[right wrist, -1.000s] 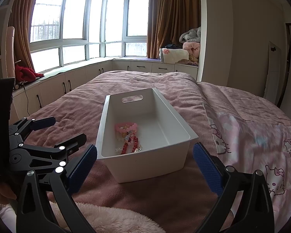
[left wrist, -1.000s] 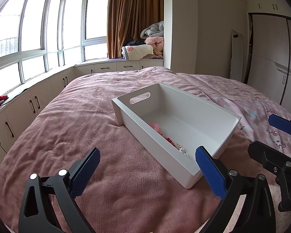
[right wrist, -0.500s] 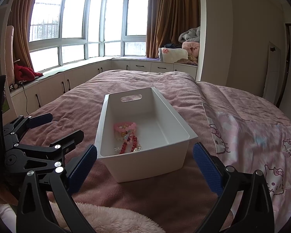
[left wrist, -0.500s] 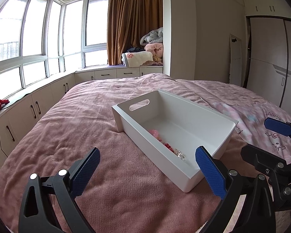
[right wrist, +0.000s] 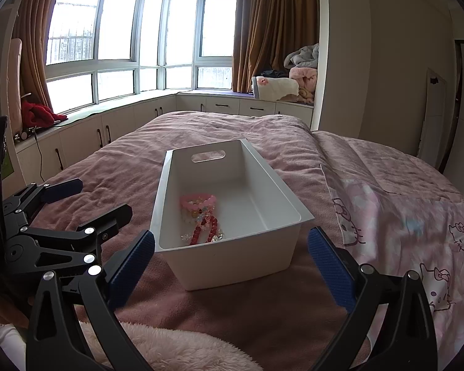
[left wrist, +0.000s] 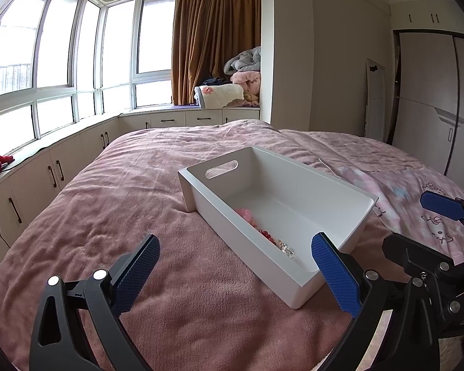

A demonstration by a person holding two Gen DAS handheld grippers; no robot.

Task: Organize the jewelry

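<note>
Two grippers frame the lower edge of each view, both spread wide and holding nothing, their black angular plastic arms studded with silver rivets and tipped with blue cross-hatched rubber pads. The left gripper [left wrist: 235, 266] hangs above the dusty-pink fleece blanket [left wrist: 133, 191], its right pad overlapping the near corner of the bin in the picture, though contact cannot be judged. The right gripper [right wrist: 232, 258] straddles the near short end of the white bin [right wrist: 229, 266] in the lower middle of its frame, its pads apart from the walls. That bin is a smooth, matte, rectangular plastic tub with flared walls, a thin flat rim and an oval handle slot cut in the far end; it rests on the blanket at mid-frame. The bracelets [right wrist: 201, 213] lie inside it on the floor, toward the near left side: a ring of round glossy pink beads, a strand of dark red beads, and some small clear faceted pieces at the near end. At the right of both views lies a pale pink quilt [right wrist: 417, 222] printed with cartoon cat faces; no readable writing shows there. A fluffy cream fabric [right wrist: 170, 349] fills the bottom edge of the right wrist view.
</note>
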